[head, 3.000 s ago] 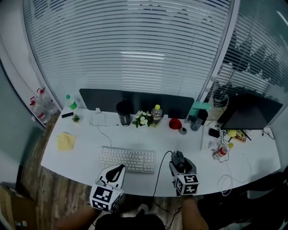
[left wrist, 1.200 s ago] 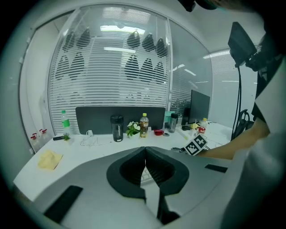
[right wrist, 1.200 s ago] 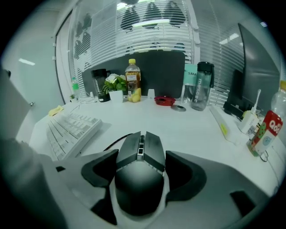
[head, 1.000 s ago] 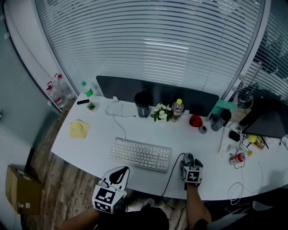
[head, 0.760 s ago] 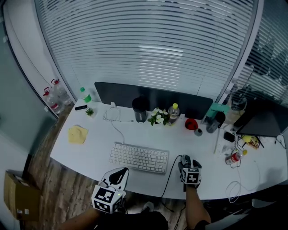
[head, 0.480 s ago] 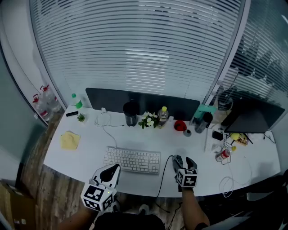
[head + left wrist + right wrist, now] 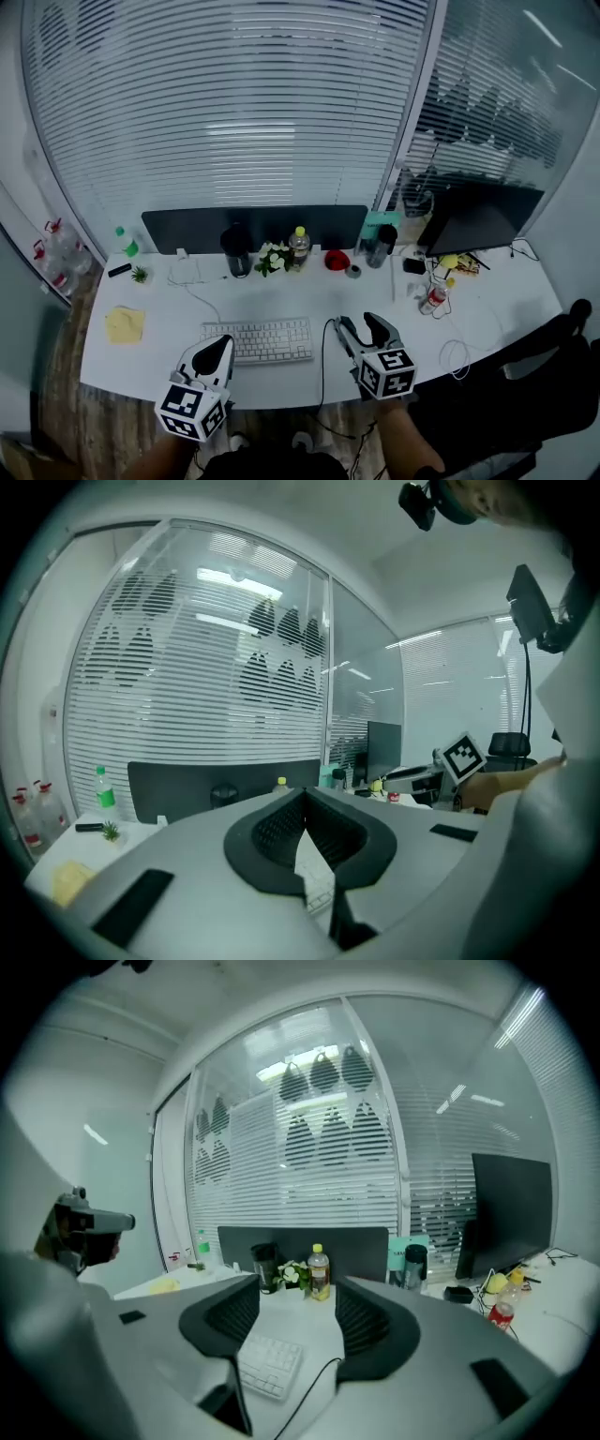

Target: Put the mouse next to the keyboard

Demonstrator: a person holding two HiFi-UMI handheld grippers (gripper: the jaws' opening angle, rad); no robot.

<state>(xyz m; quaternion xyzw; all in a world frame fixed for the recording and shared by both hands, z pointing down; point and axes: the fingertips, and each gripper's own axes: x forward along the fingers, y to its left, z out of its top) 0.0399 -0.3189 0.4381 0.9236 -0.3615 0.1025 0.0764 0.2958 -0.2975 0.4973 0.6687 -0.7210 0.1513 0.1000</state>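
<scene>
The white keyboard (image 7: 258,340) lies near the desk's front edge, and it also shows low in the right gripper view (image 7: 270,1365). My right gripper (image 7: 356,321) hangs above the desk just right of the keyboard. Its jaws (image 7: 295,1288) are open with nothing between them, and they have just been closing. The mouse is hidden under this gripper; only its black cable (image 7: 323,366) shows, running off the front edge (image 7: 305,1396). My left gripper (image 7: 223,343) hovers at the keyboard's near left corner, its tips touching and empty (image 7: 302,799).
Along the back stand a dark monitor (image 7: 253,228), a black cup (image 7: 236,251), white flowers (image 7: 274,258), a bottle (image 7: 299,246) and a red object (image 7: 337,260). A yellow cloth (image 7: 124,324) lies left. A second screen (image 7: 473,220), a red can (image 7: 431,300) and a white cord (image 7: 457,356) are right.
Both grippers have risen off the desk, the right one much more. The right gripper has lifted away from the mouse it stood around, and its jaws have narrowed.
</scene>
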